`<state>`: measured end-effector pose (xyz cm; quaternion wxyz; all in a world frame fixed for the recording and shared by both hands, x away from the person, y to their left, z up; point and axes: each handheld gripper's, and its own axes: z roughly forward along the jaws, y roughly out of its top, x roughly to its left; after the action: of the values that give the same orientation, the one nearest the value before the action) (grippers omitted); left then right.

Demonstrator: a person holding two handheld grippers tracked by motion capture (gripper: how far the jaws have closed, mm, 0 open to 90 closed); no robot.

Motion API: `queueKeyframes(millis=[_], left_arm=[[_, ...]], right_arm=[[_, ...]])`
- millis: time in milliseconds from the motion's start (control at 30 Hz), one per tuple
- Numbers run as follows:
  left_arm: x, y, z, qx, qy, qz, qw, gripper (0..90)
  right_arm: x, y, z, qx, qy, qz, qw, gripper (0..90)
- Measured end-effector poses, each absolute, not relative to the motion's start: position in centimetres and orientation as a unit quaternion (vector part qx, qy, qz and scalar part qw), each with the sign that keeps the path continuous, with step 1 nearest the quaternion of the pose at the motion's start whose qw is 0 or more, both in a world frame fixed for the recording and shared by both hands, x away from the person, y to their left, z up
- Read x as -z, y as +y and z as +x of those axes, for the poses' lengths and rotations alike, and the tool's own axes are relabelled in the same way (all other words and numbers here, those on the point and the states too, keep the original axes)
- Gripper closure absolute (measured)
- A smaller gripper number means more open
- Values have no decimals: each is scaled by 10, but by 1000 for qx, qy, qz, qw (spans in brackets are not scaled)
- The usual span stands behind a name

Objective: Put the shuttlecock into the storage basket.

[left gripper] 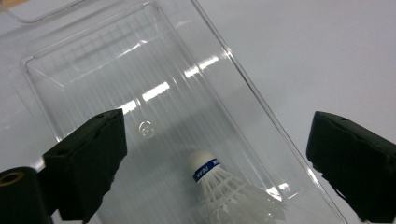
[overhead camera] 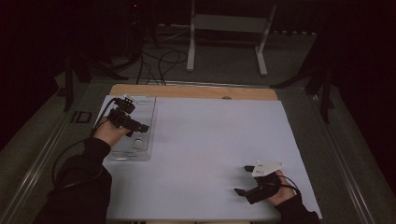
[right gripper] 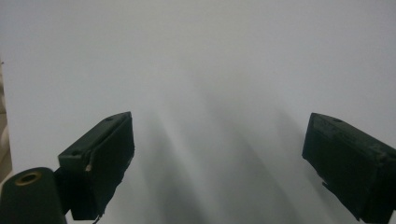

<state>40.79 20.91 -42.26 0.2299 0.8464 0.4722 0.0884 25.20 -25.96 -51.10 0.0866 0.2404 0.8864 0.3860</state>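
A white shuttlecock [left gripper: 224, 186] with a blue band below its cork lies on its side in a clear plastic tray [left gripper: 93, 60], cork towards the tray's middle. My left gripper [left gripper: 217, 158] hangs over it with its jaws wide apart and nothing pressed between them. From above, the left gripper [overhead camera: 137, 122] is over the tray [overhead camera: 142, 103] at the table's left side. At the near right, my right gripper [overhead camera: 243, 179] stands open just above the white table sheet [overhead camera: 210, 135]. In its own view the right gripper [right gripper: 217, 158] has bare sheet between its jaws.
A wooden strip [overhead camera: 187, 91] runs along the table's far edge. Beyond it on the floor stand a white frame [overhead camera: 229, 28] and loose cables [overhead camera: 159, 63]. Dark stands flank the table on both sides.
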Motion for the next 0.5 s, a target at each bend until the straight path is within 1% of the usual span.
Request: queueKeyframes(millis=[233, 500], left_arm=[[419, 203, 404, -68, 453, 858, 234, 2], [414, 193, 402, -70, 441, 861, 244, 2]], right_arm=[[510, -260, 252, -386, 886, 241, 88, 91], [510, -260, 252, -387, 885, 242, 88, 91]])
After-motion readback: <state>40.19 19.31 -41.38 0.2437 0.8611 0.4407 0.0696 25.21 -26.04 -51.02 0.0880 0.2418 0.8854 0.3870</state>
